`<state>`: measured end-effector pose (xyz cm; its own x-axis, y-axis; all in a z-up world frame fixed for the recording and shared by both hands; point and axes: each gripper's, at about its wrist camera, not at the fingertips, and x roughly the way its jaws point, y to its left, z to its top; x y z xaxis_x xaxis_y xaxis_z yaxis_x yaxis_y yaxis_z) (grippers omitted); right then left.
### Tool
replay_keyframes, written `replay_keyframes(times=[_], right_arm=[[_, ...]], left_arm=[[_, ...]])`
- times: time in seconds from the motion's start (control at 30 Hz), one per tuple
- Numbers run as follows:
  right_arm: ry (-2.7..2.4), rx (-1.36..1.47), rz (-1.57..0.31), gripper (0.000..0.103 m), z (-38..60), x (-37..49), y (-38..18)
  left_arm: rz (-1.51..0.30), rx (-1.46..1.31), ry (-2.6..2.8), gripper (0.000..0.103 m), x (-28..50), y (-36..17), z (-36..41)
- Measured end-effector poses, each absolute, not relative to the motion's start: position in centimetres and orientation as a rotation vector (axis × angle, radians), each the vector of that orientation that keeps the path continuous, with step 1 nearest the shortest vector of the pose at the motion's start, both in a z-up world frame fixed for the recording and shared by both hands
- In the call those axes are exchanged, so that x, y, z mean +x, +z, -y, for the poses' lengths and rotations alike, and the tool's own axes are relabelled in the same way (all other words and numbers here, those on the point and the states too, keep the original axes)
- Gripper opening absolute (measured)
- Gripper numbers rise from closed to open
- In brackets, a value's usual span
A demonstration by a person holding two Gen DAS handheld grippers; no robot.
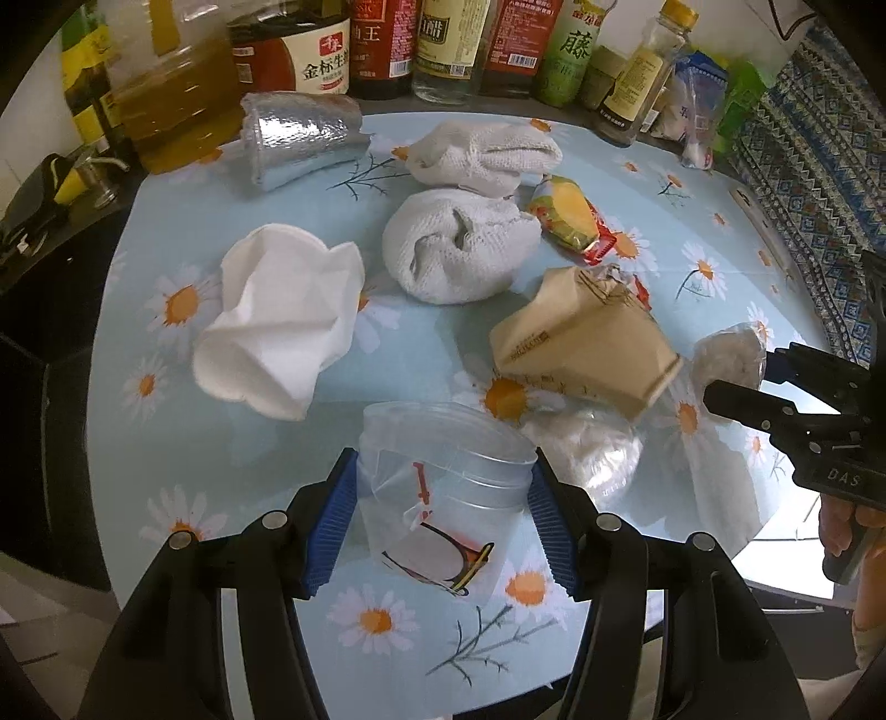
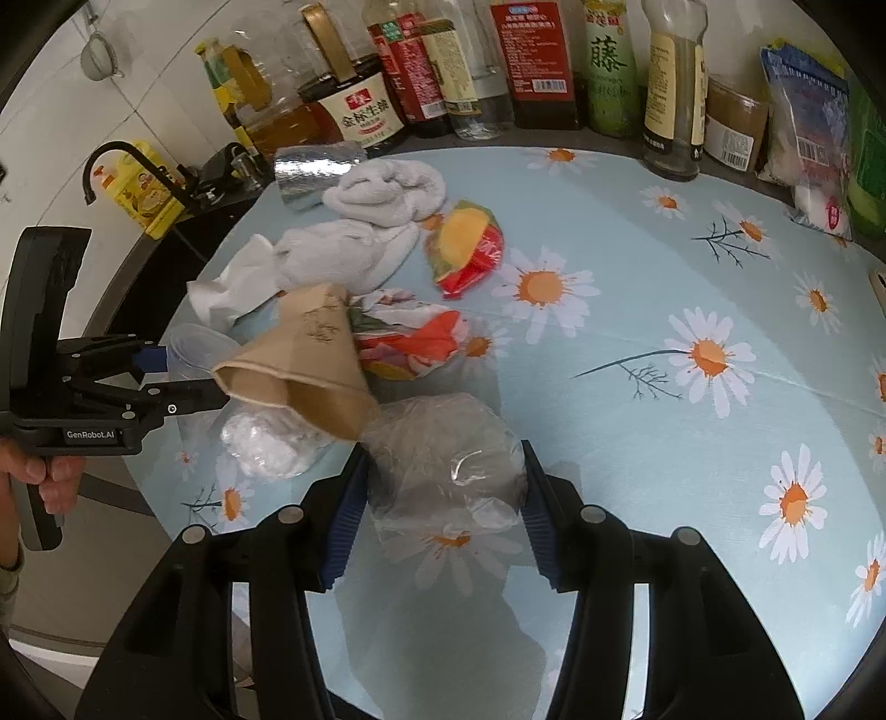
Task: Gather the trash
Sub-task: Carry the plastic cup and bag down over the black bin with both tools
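Note:
In the left wrist view my left gripper (image 1: 443, 493) is shut on a clear plastic cup (image 1: 443, 487) with a printed logo, blue pads touching both its sides. In the right wrist view my right gripper (image 2: 443, 493) is shut on a crumpled clear plastic bag (image 2: 443, 459). Around them on the table lie a crushed brown paper cup (image 1: 587, 343) (image 2: 310, 360), a white tissue (image 1: 277, 327), two white cloths (image 1: 459, 249) (image 1: 482, 149), a yellow and red snack wrapper (image 1: 570, 216) (image 2: 468, 249), a silver foil sleeve (image 1: 299, 135) and a wad in clear plastic (image 2: 266, 437).
The round table has a blue daisy tablecloth (image 2: 664, 387). Sauce and oil bottles (image 1: 387, 44) line its far edge, with packets (image 2: 803, 127) at the far right. A sink with a black tap (image 2: 116, 160) lies to the left.

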<state>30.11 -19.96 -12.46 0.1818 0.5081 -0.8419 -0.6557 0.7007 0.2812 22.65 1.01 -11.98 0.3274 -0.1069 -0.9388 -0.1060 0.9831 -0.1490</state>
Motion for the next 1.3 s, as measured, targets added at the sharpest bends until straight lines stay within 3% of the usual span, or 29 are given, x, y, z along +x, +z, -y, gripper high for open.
replay_keyframes(times=[0.6,1.3], right_arm=[[0.923,-0.208,-1.107,0.052,17.1,21.0,-11.1],[1.138,-0.393,-1.179,0.052,9.3,9.1,-14.4]], left_arm=[[-1.202,-0.286,0.017,0.058,12.5,-11.0,-1.2],[-1.282,-0.508,0.144,0.058,-1.4,-16.9,-3.0]])
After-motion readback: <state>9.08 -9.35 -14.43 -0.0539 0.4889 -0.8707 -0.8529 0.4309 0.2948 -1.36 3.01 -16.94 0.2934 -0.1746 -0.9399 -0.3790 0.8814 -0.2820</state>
